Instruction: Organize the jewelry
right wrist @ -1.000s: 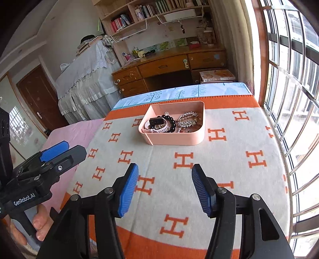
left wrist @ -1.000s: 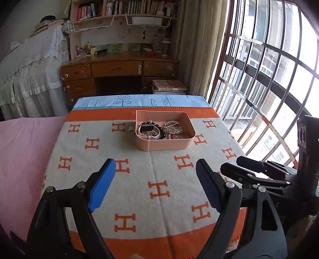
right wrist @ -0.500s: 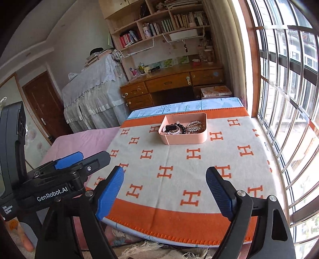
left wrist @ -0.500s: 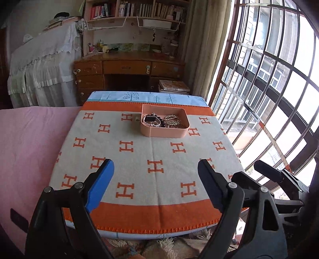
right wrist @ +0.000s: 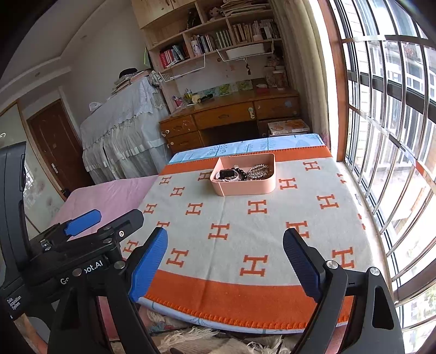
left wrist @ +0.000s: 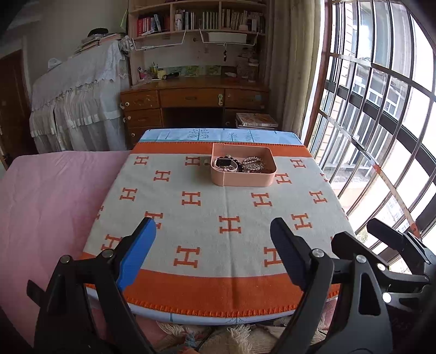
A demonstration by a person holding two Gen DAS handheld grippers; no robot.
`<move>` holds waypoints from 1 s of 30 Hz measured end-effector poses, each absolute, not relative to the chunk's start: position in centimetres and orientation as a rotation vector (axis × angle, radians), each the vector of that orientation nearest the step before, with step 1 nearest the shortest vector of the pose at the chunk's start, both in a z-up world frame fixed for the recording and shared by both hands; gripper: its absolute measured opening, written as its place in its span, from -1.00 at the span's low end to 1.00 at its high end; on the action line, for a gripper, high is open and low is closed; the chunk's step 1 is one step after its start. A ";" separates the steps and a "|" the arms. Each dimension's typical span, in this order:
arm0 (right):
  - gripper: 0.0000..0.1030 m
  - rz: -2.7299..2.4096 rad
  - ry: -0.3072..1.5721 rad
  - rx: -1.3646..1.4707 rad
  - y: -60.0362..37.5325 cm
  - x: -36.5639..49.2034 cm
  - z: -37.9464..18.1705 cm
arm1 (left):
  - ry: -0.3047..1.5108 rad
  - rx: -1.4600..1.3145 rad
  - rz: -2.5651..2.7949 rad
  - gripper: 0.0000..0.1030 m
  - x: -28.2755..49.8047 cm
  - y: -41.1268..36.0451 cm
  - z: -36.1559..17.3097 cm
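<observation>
at the far end of the blanket (left wrist: pixel 218 212) the pink tray (left wrist: pixel 242 178) gathers the jewelry (left wrist: pixel 239 164), while left gripper (left wrist: pixel 212 253) and right gripper (right wrist: pixel 226 261) hover near, jaws wide, the right's having just been opening, both empty, likely done.

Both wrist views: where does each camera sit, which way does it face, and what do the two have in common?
Left wrist: on the left gripper, near the table's front edge, aimed down across the blanket at the pink tray; own open fingers show, plus the right gripper at the right edge.
Right wrist: on the right gripper, angled from the window side at the same tray; own open fingers show, the left gripper at left.
Shared: tray of jewelry, blanket, desk, bookshelf, window bars.
</observation>
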State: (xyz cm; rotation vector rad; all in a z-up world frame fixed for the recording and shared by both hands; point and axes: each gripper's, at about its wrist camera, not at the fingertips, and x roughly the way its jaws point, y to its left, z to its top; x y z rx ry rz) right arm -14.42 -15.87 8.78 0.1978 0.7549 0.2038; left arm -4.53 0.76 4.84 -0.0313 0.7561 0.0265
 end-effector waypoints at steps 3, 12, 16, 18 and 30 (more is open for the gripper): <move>0.71 0.191 0.750 0.192 -15.7 -14.0 8.6 | 0.763 -0.027 0.025 0.64 -4.4 0.6 4.7; 0.75 0.194 0.770 0.210 -15.9 -12.9 7.9 | 0.777 -0.018 0.034 0.64 -3.7 0.6 4.5; 0.75 0.194 0.774 0.211 -16.0 -12.8 7.7 | 0.785 -0.019 0.032 0.64 -3.6 0.8 4.2; 0.75 0.194 0.775 0.212 -16.0 -12.7 7.7 | 0.788 -0.018 0.031 0.64 -3.4 0.8 4.1; 0.75 0.191 0.768 0.208 -16.1 -12.5 7.1 | 0.785 -0.019 0.028 0.64 -3.4 1.0 3.8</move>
